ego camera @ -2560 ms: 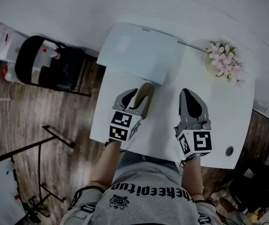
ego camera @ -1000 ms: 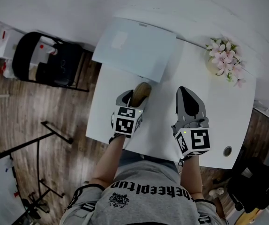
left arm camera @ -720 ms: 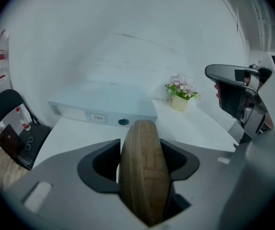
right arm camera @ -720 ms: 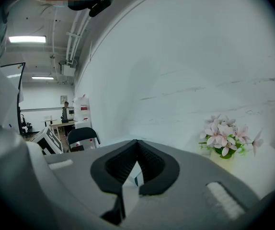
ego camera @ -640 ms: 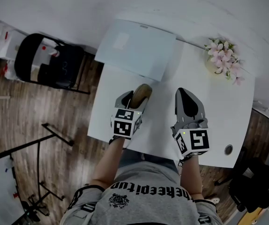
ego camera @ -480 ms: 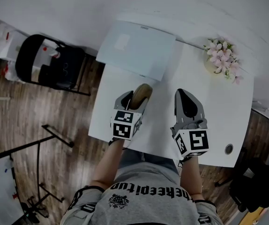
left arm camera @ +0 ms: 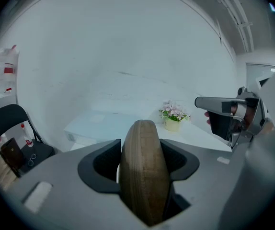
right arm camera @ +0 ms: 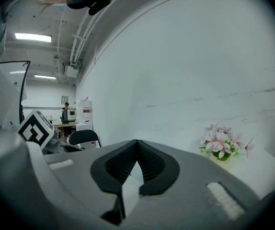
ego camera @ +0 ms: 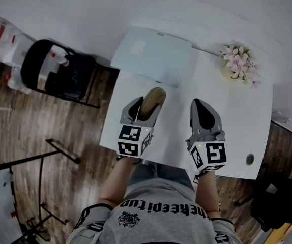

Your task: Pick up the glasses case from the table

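The lift is judged to be the step in hand. The tan, oval, fabric-covered glasses case (left arm camera: 143,171) is clamped on edge between the dark padded jaws of the left gripper (ego camera: 145,107), which press against its two broad sides; its rounded far end sticks out past them towards 12 o'clock. In the head view the case is seen over the near left part of the white rectangular table (ego camera: 237,116), at about 11 o'clock from the person. It is taken to be clear of the tabletop, though the gap beneath it is shown by no view.

The right gripper (right arm camera: 136,145) is held at about 1 o'clock, well apart from the case, with its jaws brought together at the tips and nothing between them.

A pale blue flat box (ego camera: 153,55) lies at 12 o'clock beyond the case, and a small pot of pink flowers (ego camera: 240,65) stands at 2 o'clock.

For the next move, a steady squeeze would be called for while the case is carried upward, since it is smooth and rounded and could be tipped or slid out of the pads. The box ahead should be kept clear of.
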`<state>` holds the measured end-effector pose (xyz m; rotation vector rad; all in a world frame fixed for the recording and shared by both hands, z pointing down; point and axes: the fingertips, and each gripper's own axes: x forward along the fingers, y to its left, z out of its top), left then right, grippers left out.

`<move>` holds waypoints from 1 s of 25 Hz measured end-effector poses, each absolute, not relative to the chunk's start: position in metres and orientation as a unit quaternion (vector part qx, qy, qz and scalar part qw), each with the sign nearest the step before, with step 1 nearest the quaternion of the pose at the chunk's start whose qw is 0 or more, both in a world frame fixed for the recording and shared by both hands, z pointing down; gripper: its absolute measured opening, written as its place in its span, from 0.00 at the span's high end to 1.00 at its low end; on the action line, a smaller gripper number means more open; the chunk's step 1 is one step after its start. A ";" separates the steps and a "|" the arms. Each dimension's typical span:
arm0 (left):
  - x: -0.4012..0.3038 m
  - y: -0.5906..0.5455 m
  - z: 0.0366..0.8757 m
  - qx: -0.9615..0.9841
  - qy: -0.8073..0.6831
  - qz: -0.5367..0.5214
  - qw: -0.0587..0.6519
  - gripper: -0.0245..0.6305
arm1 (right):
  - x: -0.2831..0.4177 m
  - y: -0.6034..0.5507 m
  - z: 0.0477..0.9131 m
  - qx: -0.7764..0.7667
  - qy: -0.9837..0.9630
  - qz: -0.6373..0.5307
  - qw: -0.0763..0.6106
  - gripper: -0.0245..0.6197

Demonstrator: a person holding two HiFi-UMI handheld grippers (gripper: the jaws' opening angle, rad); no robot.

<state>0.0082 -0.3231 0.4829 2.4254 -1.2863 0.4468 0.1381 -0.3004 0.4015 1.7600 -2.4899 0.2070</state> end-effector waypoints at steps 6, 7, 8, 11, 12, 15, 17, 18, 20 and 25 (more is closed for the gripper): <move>-0.003 -0.309 0.458 0.864 -0.459 0.128 0.161 0.56 | 0.127 -0.283 0.393 0.576 -0.814 0.056 0.040 0.95; -0.004 -0.307 0.455 0.866 -0.459 0.124 0.157 0.56 | 0.126 -0.281 0.391 0.577 -0.814 0.054 0.040 0.96; -0.006 -0.305 0.451 0.867 -0.460 0.119 0.153 0.56 | 0.124 -0.278 0.390 0.577 -0.814 0.052 0.040 0.96; -0.012 -0.297 0.439 0.869 -0.462 0.106 0.141 0.56 | 0.119 -0.269 0.386 0.578 -0.814 0.045 0.042 0.96; -0.014 -0.295 0.435 0.870 -0.463 0.101 0.138 0.56 | 0.117 -0.266 0.385 0.579 -0.813 0.043 0.042 0.96; -0.020 -0.288 0.424 0.872 -0.465 0.087 0.128 0.56 | 0.113 -0.258 0.380 0.581 -0.812 0.037 0.043 0.96; -0.025 -0.283 0.417 0.873 -0.466 0.079 0.121 0.56 | 0.109 -0.253 0.378 0.582 -0.812 0.034 0.043 0.96; -0.027 -0.281 0.413 0.873 -0.467 0.074 0.118 0.56 | 0.107 -0.250 0.376 0.582 -0.811 0.033 0.042 0.96; -0.033 -0.275 0.405 0.874 -0.469 0.064 0.112 0.56 | 0.103 -0.243 0.373 0.584 -0.811 0.029 0.041 0.96; -0.044 -0.263 0.389 0.876 -0.471 0.046 0.096 0.56 | 0.095 -0.229 0.367 0.587 -0.808 0.020 0.039 0.96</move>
